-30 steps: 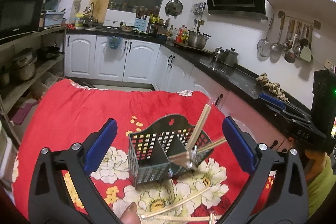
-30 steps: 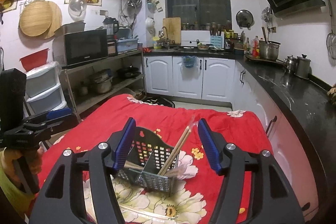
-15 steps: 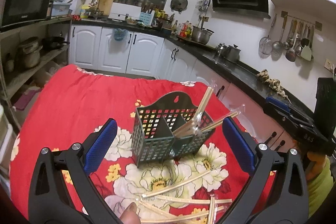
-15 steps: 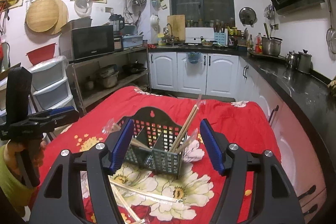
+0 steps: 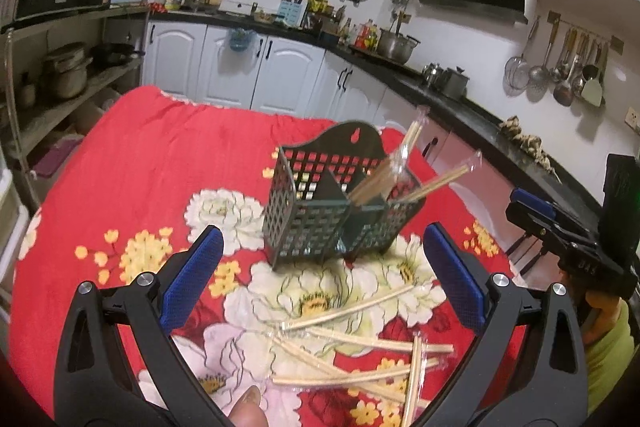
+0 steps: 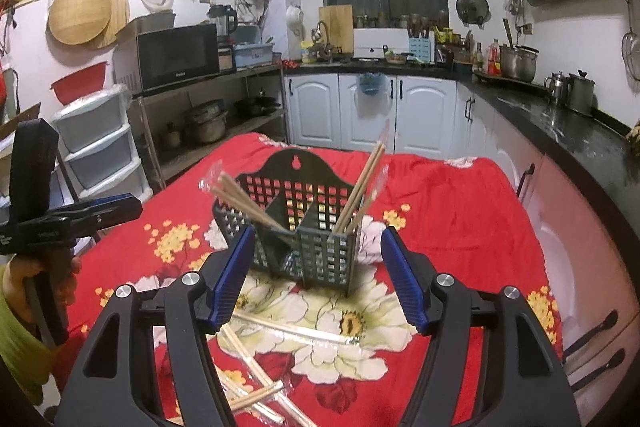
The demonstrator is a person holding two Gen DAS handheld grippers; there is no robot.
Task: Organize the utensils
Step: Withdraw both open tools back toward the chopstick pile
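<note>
A dark green perforated utensil holder [image 5: 320,223] [image 6: 308,227] stands upright on the red flowered cloth, with wrapped chopstick pairs [image 5: 392,171] [image 6: 360,187] leaning out of its compartments. Several more wrapped chopsticks [image 5: 360,343] [image 6: 256,359] lie loose on the cloth in front of it. My left gripper [image 5: 320,279] is open and empty, held back from the holder above the loose chopsticks. My right gripper [image 6: 318,279] is open and empty, just in front of the holder. Each gripper shows in the other's view at the side [image 5: 560,239] [image 6: 68,219].
The table under the red cloth [image 5: 132,163] ends at the left and far sides. A black counter [image 6: 560,123] with pots runs along the right. Shelves with a microwave [image 6: 176,55] stand to the left.
Both grippers have drawn back and up from the holder, so more loose chopsticks on the cloth have come into view. Both stay open and empty.
</note>
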